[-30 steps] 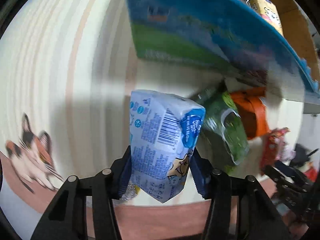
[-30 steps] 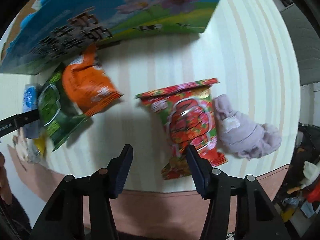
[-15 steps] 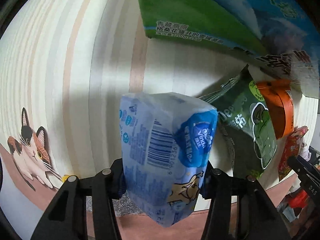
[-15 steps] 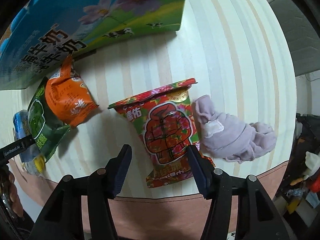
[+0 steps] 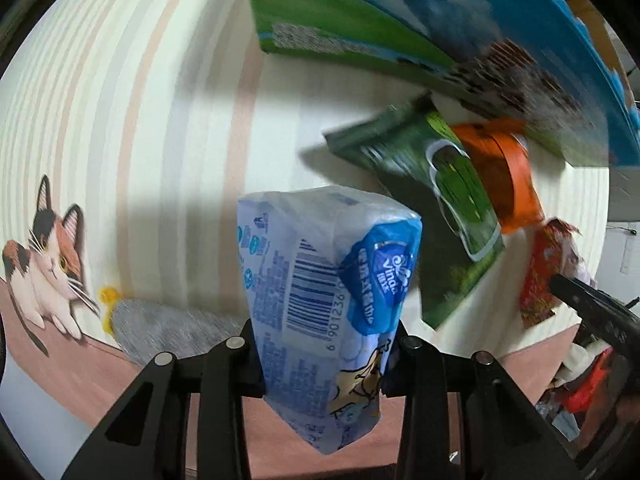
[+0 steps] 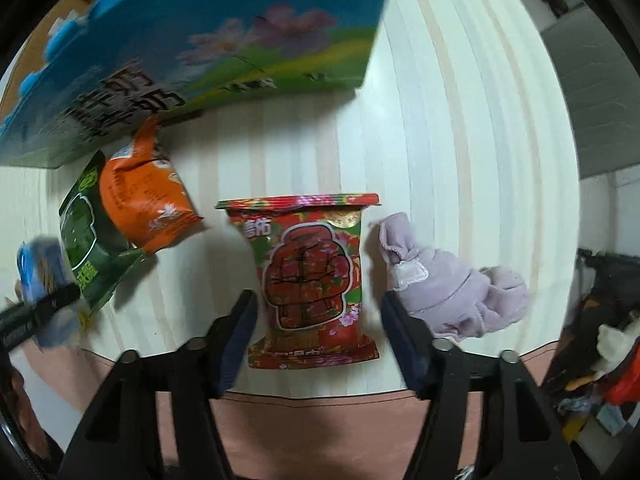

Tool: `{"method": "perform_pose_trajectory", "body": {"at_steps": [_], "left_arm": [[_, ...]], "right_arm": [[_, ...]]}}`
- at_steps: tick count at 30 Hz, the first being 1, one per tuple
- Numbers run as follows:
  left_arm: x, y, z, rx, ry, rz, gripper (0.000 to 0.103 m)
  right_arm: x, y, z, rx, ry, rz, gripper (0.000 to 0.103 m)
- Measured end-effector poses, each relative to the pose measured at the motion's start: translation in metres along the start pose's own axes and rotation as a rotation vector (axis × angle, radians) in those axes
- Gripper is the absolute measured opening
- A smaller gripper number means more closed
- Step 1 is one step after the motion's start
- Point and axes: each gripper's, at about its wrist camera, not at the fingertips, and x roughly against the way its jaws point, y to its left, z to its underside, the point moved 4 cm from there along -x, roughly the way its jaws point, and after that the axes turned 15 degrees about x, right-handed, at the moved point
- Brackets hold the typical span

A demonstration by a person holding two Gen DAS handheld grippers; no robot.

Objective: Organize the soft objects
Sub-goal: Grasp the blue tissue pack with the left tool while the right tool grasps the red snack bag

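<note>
Tissue pack [image 5: 328, 312], light and squashy, pinched at its lower middle by left gripper [image 5: 324, 354] above worktop [image 5: 168, 128]. Right gripper [image 6: 316, 328], jaws just opening around nothing, over red snack bag [image 6: 308, 272]: crinkly, slippery, best taken across its middle.

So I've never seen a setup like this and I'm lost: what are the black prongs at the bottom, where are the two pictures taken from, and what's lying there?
No robot here: a person holds a two-finger gripper in each hand, each with a camera looking along its fingers.

Left camera: the left gripper is shut on a blue tissue pack, held above the striped table.

Right camera: the right gripper is open, its jaws just widened, hanging over a red snack bag. Beside that lie a lilac cloth, an orange bag overlapping a green bag, and a big blue box behind.
</note>
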Motion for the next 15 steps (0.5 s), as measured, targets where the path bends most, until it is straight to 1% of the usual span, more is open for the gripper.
{"method": "perform_pose_trajectory", "body": {"at_steps": [2, 4, 5, 6, 9, 10, 11, 12, 14, 15], "left_arm": [[-0.002, -0.003, 0.009, 0.001, 0.005, 0.003, 0.034], [-0.004, -0.003, 0.017, 0.009, 0.015, 0.010, 0.034], [-0.004, -0.003, 0.020, 0.012, 0.020, 0.018, 0.034], [-0.003, -0.003, 0.023, 0.015, 0.022, 0.025, 0.034], [0.005, 0.000, 0.033, 0.028, 0.016, 0.051, 0.034], [0.009, 0.004, 0.042, 0.030, 0.012, 0.061, 0.034], [0.013, 0.006, 0.043, 0.037, 0.010, 0.074, 0.034], [0.021, 0.011, 0.045, 0.043, 0.012, 0.095, 0.034], [0.042, 0.003, 0.053, 0.047, 0.005, 0.135, 0.034], [0.055, 0.001, 0.051, 0.042, -0.003, 0.147, 0.034]], "right_arm": [[-0.012, -0.010, 0.004, -0.029, 0.031, -0.054, 0.069], [-0.022, -0.010, 0.006, -0.038, 0.032, -0.081, 0.068], [-0.027, -0.010, 0.007, -0.041, 0.034, -0.081, 0.054], [-0.030, -0.012, 0.009, -0.046, 0.040, -0.060, 0.050], [-0.025, -0.014, 0.014, -0.056, -0.002, -0.067, 0.047], [-0.023, -0.009, 0.017, -0.055, -0.009, -0.071, 0.047], [-0.017, -0.007, 0.021, -0.050, -0.021, -0.078, 0.047], [-0.014, 0.008, 0.028, -0.043, -0.032, -0.085, 0.046], [-0.002, 0.010, 0.037, -0.032, -0.051, -0.104, 0.046], [0.003, 0.018, 0.038, -0.027, -0.063, -0.118, 0.046]]}}
